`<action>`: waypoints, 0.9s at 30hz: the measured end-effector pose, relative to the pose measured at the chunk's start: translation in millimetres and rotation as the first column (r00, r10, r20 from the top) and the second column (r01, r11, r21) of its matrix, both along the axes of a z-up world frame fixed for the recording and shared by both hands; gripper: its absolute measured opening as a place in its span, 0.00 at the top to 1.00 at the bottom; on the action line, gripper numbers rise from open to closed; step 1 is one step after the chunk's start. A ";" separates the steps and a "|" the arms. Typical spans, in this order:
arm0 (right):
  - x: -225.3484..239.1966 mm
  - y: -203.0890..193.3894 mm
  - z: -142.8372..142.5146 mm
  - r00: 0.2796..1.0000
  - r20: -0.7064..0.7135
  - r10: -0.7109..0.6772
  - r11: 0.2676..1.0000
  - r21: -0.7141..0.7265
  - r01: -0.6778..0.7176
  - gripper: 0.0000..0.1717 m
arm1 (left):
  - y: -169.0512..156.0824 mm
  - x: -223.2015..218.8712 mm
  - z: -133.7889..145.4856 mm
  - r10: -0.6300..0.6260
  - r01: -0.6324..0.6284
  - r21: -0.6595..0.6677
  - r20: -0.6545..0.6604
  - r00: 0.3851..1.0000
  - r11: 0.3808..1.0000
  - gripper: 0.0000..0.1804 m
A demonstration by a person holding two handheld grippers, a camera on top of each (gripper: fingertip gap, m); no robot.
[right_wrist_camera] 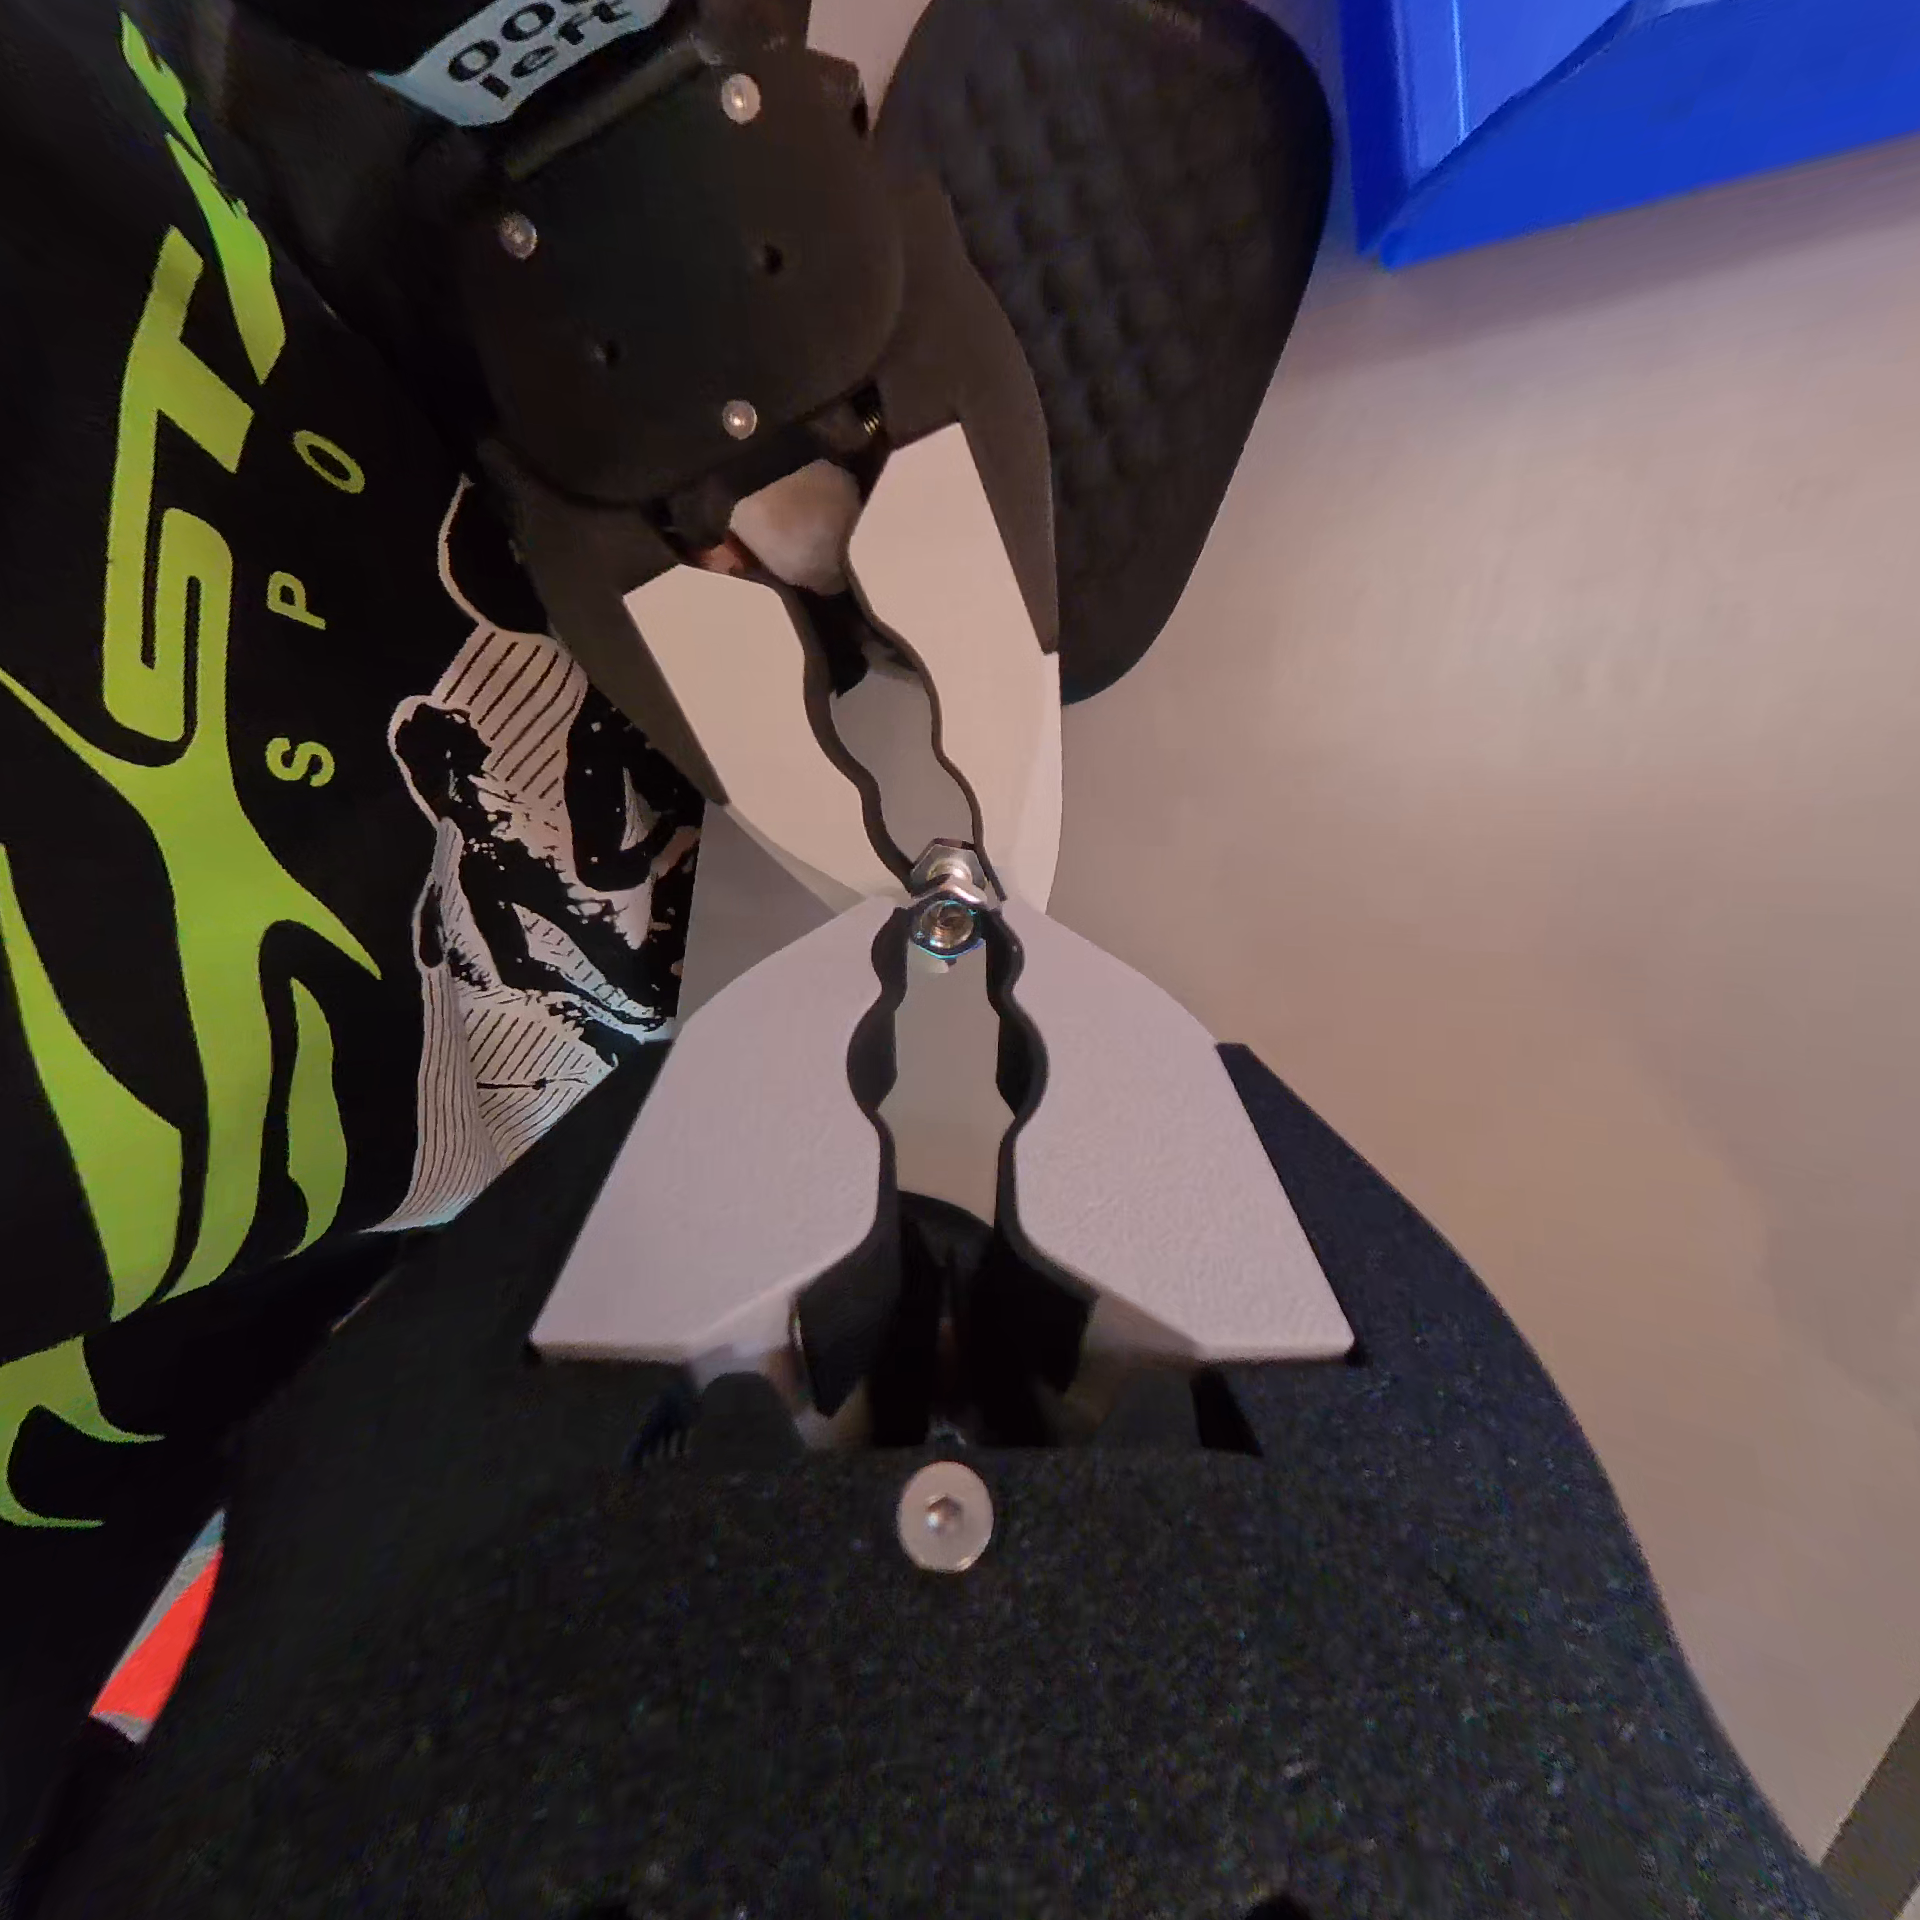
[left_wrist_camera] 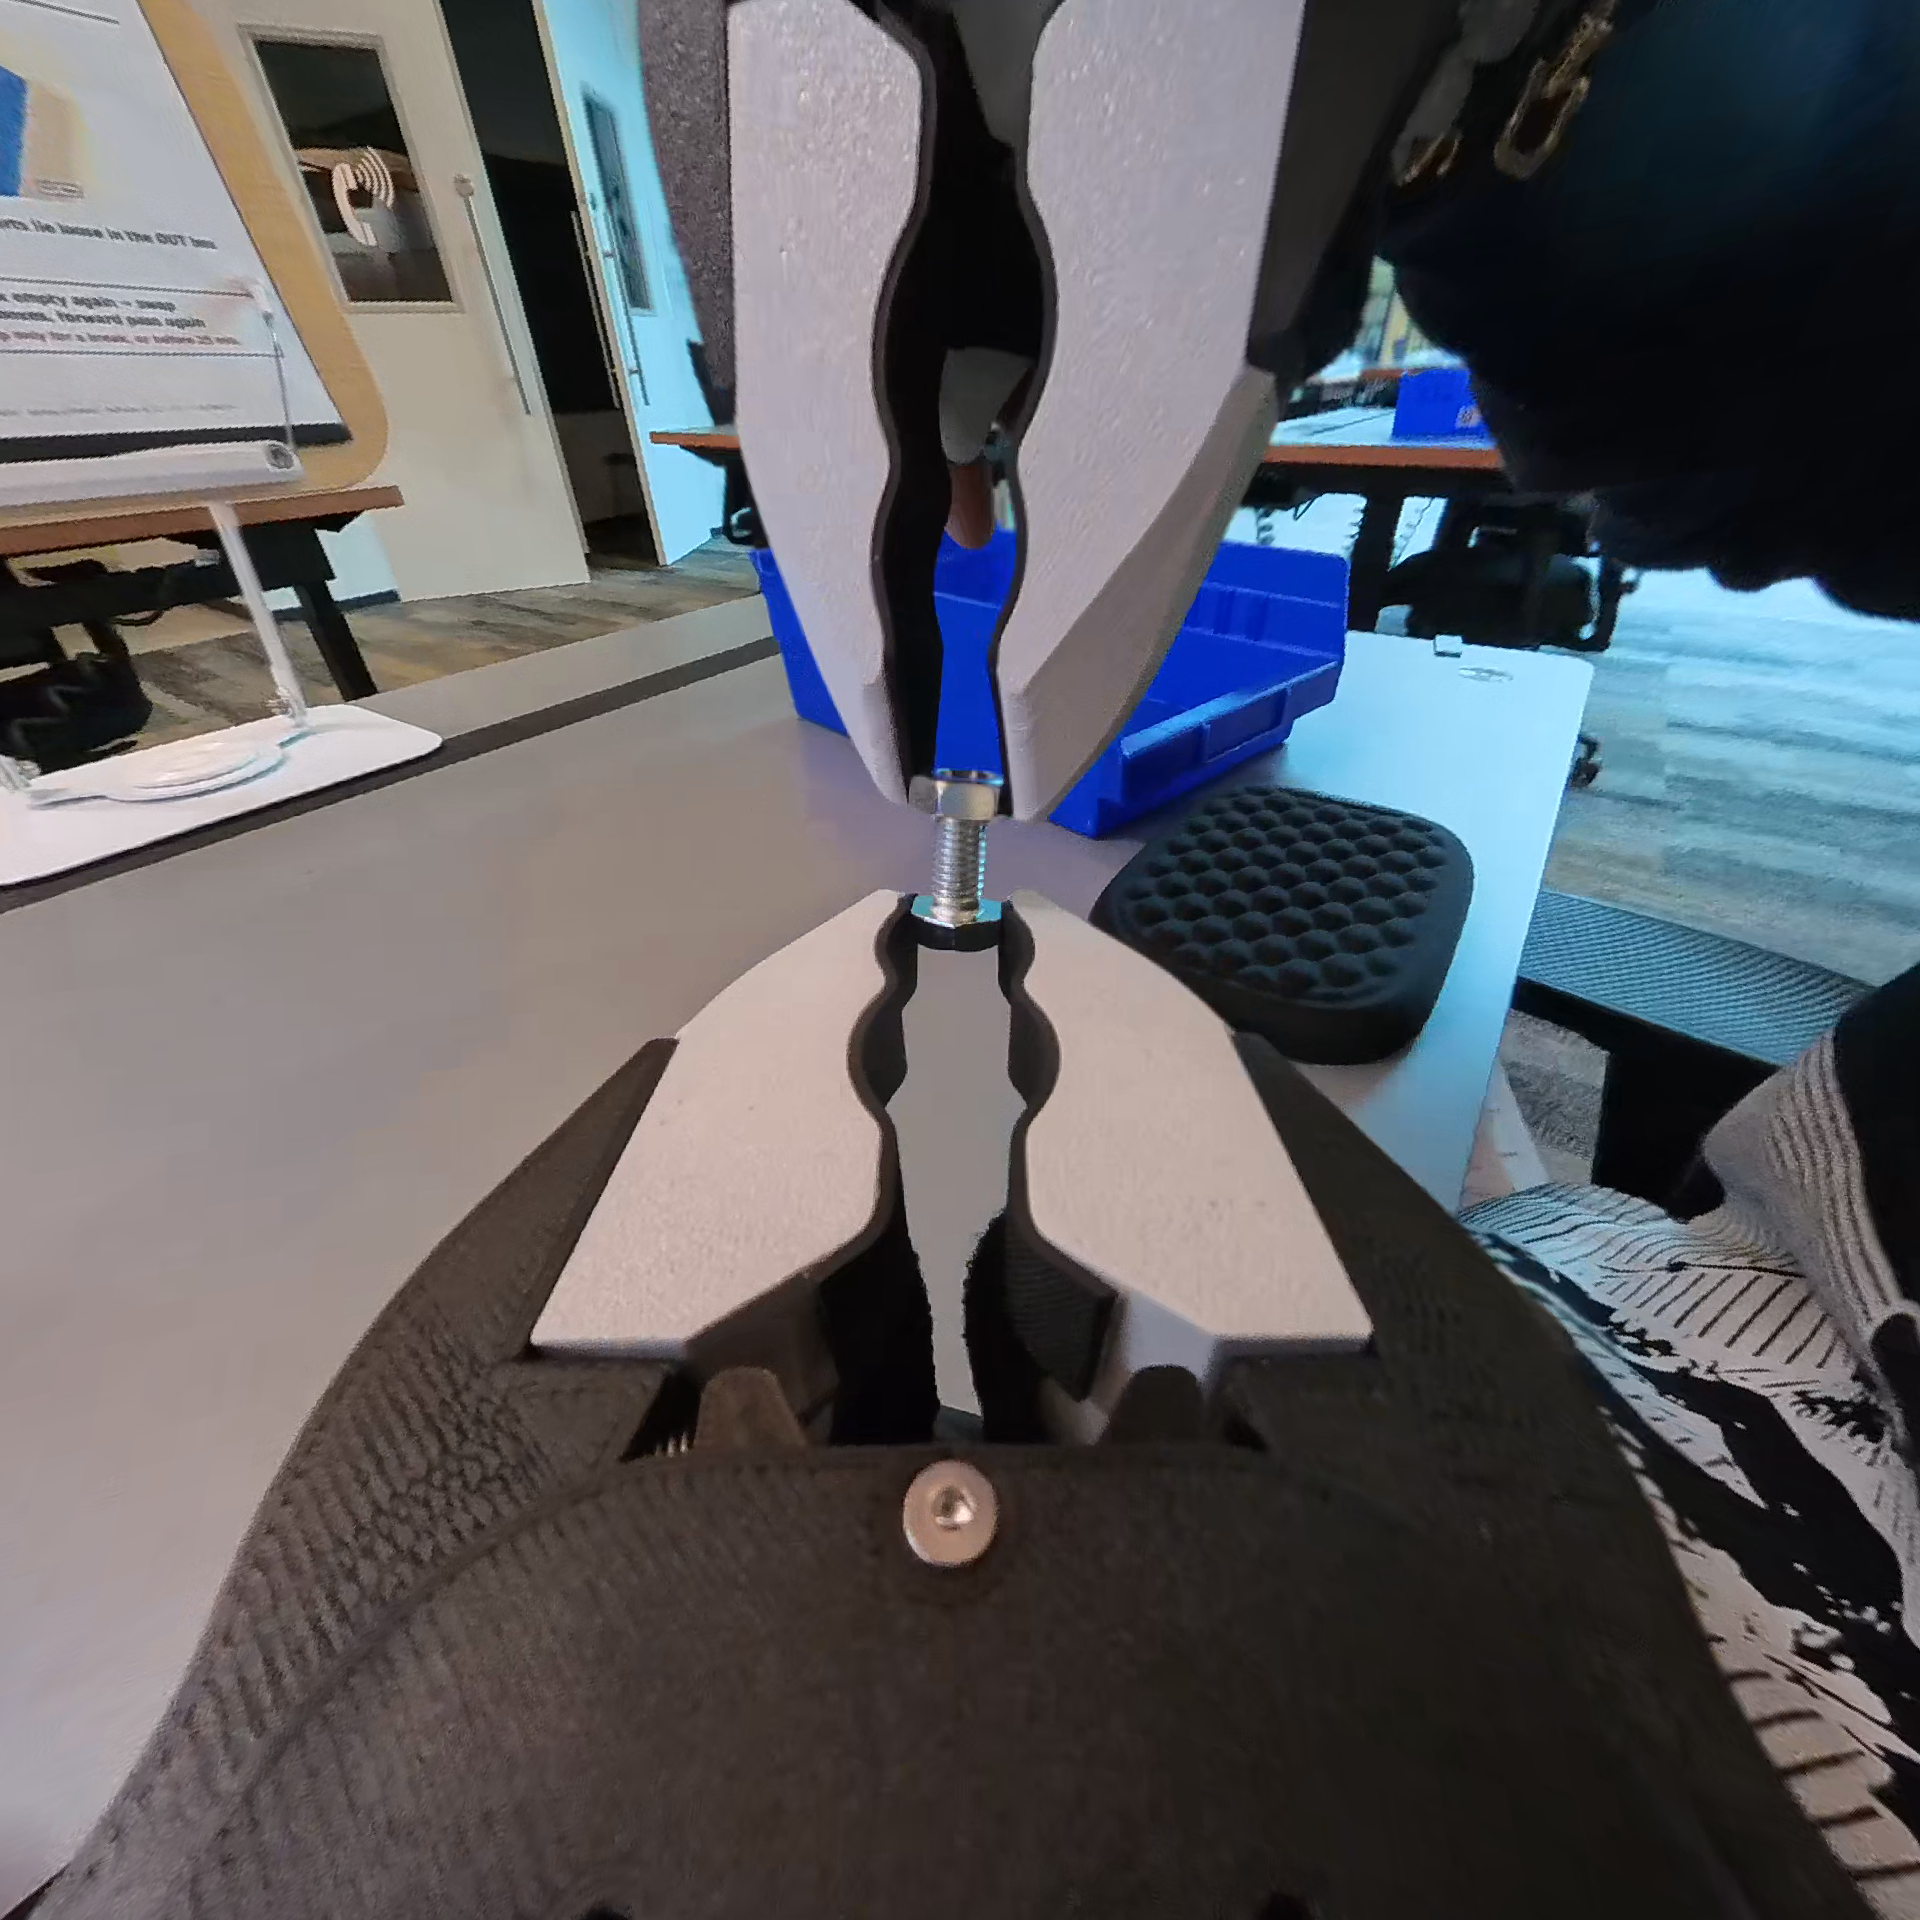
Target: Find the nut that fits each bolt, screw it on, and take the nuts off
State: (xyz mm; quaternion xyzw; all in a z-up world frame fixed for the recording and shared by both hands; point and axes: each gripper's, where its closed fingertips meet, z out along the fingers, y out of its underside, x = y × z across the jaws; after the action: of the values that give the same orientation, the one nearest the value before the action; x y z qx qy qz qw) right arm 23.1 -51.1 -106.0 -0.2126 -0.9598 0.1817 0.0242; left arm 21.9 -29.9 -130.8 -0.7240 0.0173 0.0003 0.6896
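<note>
A silver bolt [left_wrist_camera: 957, 854] stands upright between my two grippers above the grey table [left_wrist_camera: 468, 935]. My left gripper [left_wrist_camera: 956, 920] is shut on the bolt's hex head [left_wrist_camera: 956, 911], with the threaded shank pointing away from it. My right gripper [left_wrist_camera: 956, 795] comes from above and is shut on a silver hex nut [left_wrist_camera: 956, 798] at the shank's far end. In the right wrist view, my right gripper [right_wrist_camera: 943, 932] holds the nut [right_wrist_camera: 943, 928] end-on, with the bolt's tip showing in its hole. The left gripper [right_wrist_camera: 940, 868] is just behind it, on the head [right_wrist_camera: 940, 860].
A blue plastic bin [left_wrist_camera: 1247, 644] stands behind the grippers, also seen in the right wrist view [right_wrist_camera: 1610, 125]. A black dimpled pad [left_wrist_camera: 1288, 914] lies to the right of the bolt. A sign on a stand [left_wrist_camera: 135, 260] is at the far left. A person's patterned clothing [right_wrist_camera: 208, 727] is close by. Less than 4 cm separates the two grippers' tips.
</note>
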 end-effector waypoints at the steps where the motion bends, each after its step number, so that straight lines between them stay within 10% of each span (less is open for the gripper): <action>1: -1.0 -1.1 1.5 1.000 -0.006 -0.002 1.000 -0.002 0.002 0.92 | -0.9 -0.3 1.6 -0.008 0.008 0.012 0.014 1.000 1.000 0.92; 14: -10.3 -14.1 19.0 0.989 -0.131 -0.068 0.958 -0.284 0.028 0.71 | -11.1 -5.0 18.5 -0.078 0.060 0.156 0.115 0.990 0.986 0.92; 22: -19.7 -22.3 42.7 0.862 -0.240 -0.447 0.441 -0.897 -0.021 0.73 | -16.4 -11.4 26.0 -0.086 0.052 0.228 0.144 0.986 0.972 0.92; 27: -15.2 -31.2 29.8 0.846 -0.232 -0.480 0.405 -0.914 -0.021 0.72 | -15.4 -13.5 24.7 -0.071 0.037 0.220 0.149 0.986 0.975 0.92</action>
State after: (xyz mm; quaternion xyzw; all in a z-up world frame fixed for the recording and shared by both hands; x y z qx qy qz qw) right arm 7.9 -82.3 -76.2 -0.2774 -0.6396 0.6984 0.1620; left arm 8.4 -45.3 -106.1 -0.6415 -0.0169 -0.0734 0.7634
